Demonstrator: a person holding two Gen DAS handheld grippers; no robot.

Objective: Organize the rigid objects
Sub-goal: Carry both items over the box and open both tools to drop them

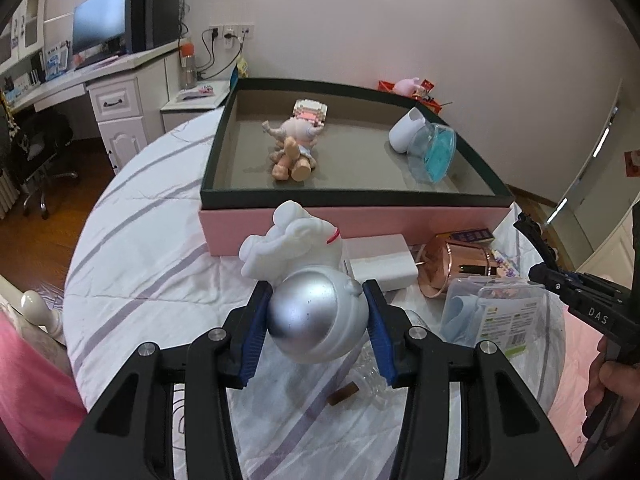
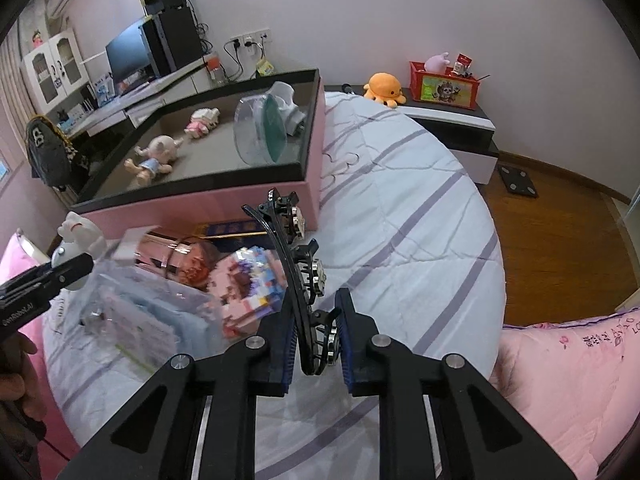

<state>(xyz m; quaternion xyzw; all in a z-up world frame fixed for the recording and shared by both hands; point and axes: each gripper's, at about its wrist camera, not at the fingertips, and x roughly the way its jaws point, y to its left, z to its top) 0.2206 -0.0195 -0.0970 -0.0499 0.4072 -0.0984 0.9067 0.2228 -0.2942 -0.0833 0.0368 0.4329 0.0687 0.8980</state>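
Left wrist view: left tongs (image 1: 318, 312) clamp a white astronaut figurine (image 1: 308, 280) by its silver helmet, above the striped bed (image 1: 140, 248). At 12 o'clock, the pink box (image 1: 352, 220) with dark rim holds a baby doll (image 1: 294, 148), a block figure (image 1: 311, 111) and a white-and-blue clear gadget (image 1: 424, 144). A copper cup (image 1: 456, 268) lies at 2 o'clock.

Right wrist view: right tongs (image 2: 316, 344) grip a black jewelled hair clip (image 2: 296, 264), standing upright over the bed. Only here: an orange plush octopus (image 2: 384, 86) at 1 o'clock.

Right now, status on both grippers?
Left gripper shut on astronaut figurine. Right gripper shut on hair clip. Box ahead, unobstructed.
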